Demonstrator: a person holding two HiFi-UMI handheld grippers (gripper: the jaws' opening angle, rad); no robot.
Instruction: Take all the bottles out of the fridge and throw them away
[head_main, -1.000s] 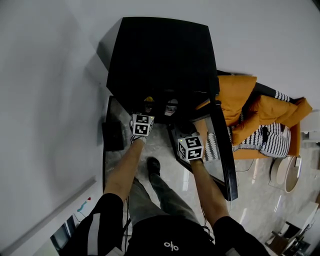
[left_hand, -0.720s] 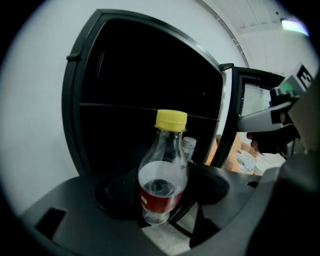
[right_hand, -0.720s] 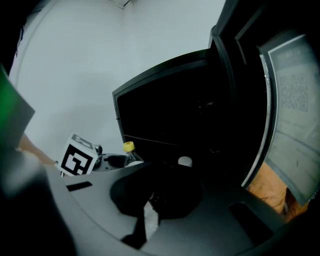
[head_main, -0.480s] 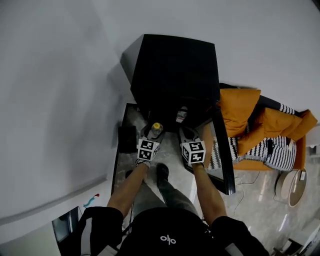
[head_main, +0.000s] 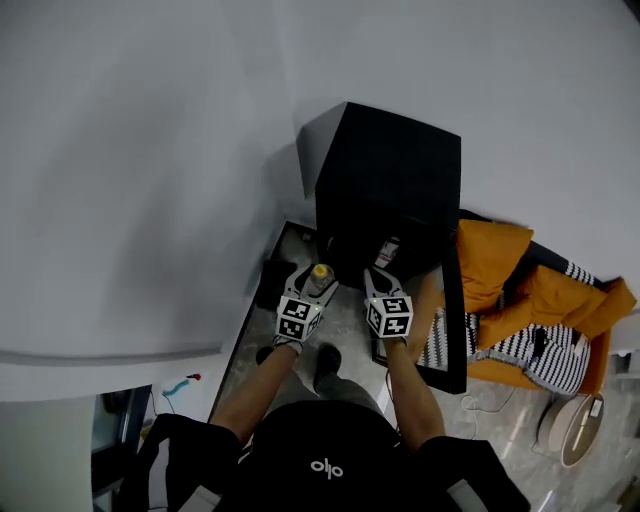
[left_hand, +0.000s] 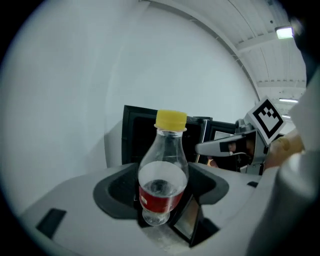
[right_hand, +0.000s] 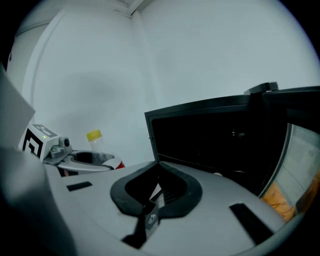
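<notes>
Now | left claw clamped on clear plastic bottle with yellow cap and red label, upright, outside black fridge | right claw closed, empty, near its open door.

Yellow-capped, red-labelled bottle, black fridge, orange cushion

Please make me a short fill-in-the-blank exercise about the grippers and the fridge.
The left gripper is shut on a bottle whose cap is ___.
The bottle's label is ___.
The right gripper is shut and holds ___.
The fridge door stands ___.
Missing words: yellow, red, nothing, open.
</notes>
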